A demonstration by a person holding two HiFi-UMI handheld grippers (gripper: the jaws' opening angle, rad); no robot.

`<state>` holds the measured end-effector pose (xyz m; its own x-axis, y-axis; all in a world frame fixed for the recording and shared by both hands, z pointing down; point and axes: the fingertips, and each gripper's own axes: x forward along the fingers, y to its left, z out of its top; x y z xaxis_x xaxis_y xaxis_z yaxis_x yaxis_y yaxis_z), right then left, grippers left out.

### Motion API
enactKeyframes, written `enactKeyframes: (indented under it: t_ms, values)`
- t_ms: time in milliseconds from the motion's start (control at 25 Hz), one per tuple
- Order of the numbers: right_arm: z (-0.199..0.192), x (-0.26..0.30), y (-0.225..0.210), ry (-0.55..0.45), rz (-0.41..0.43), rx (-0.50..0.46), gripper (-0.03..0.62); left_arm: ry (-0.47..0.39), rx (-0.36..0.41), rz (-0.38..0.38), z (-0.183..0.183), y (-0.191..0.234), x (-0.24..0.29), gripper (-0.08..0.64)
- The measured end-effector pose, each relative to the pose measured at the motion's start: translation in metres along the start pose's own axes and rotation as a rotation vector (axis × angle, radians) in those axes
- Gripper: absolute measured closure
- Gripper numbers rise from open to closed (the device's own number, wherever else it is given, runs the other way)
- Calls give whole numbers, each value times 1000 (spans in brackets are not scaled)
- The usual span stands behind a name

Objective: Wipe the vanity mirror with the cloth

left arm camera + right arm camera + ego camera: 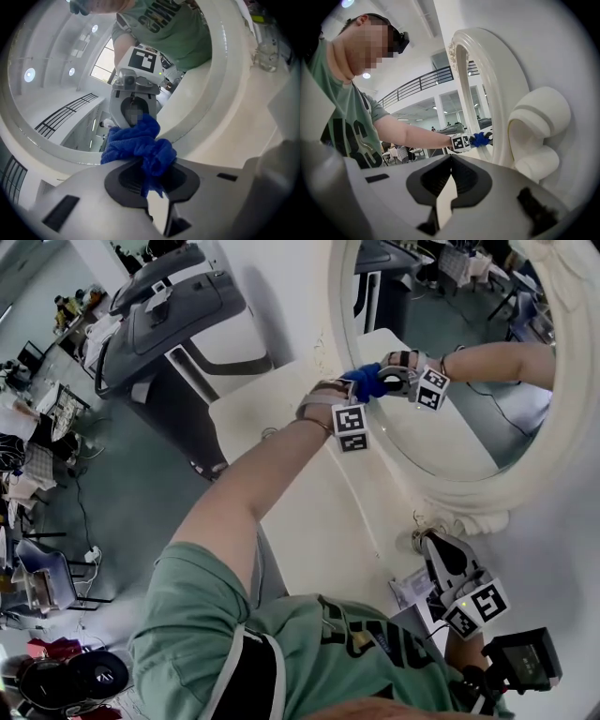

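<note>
We are in a large open hall fitted out as a work space. In the head view, a treadmill (164, 315) stands at eleven o'clock on a grey-green floor (131, 484). At nine o'clock, work tables (37, 427) are crowded with gear and cables. The right gripper view shows an upper gallery with a dark railing (417, 84) at eleven o'clock, under a high white ceiling. A white desk (272, 409) with an ornate mirror frame (459, 491) stands against a white wall (543, 47), set up like a bedroom corner.

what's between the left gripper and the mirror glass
The blue cloth, bunched in the fingers of the left gripper and against the mirror glass; the left gripper view shows it.
</note>
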<state>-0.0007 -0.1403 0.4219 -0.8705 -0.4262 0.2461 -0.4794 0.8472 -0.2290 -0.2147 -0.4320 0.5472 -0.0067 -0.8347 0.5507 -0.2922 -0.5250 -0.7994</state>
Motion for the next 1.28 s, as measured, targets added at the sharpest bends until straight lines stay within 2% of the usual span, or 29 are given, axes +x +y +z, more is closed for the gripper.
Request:
enactKeyframes:
  t_ms: [200,320,440,640,760,880,1080,1280]
  values:
    - [6,6,9,-20,10,-12,580,-16,-70,-70,5,-26,8,486]
    - [17,-2,17,-47,5,-47,580,-39,-155,-79,1,-16,-9,486]
    - [23,-19,24,-66,-9,-69,580,-113,-248,28,0,39,-58,486]
    - [25,-34,18,-89,-28,-76,580,-271,-325,323,17,209,-152,486]
    - [28,-40,13,-108,-43,-76,580,-294,-319,440,34,292,-187,486]
    - [29,-45,7,-125,-54,-67,580,-278,-311,490,47,343,-201,486]
    - [27,-52,0,-148,-71,-57,580,-229,-237,486,65,353,-192,486]
    - [29,-61,2,-160,-66,-34,580,-208,-215,513,73,352,-191,488]
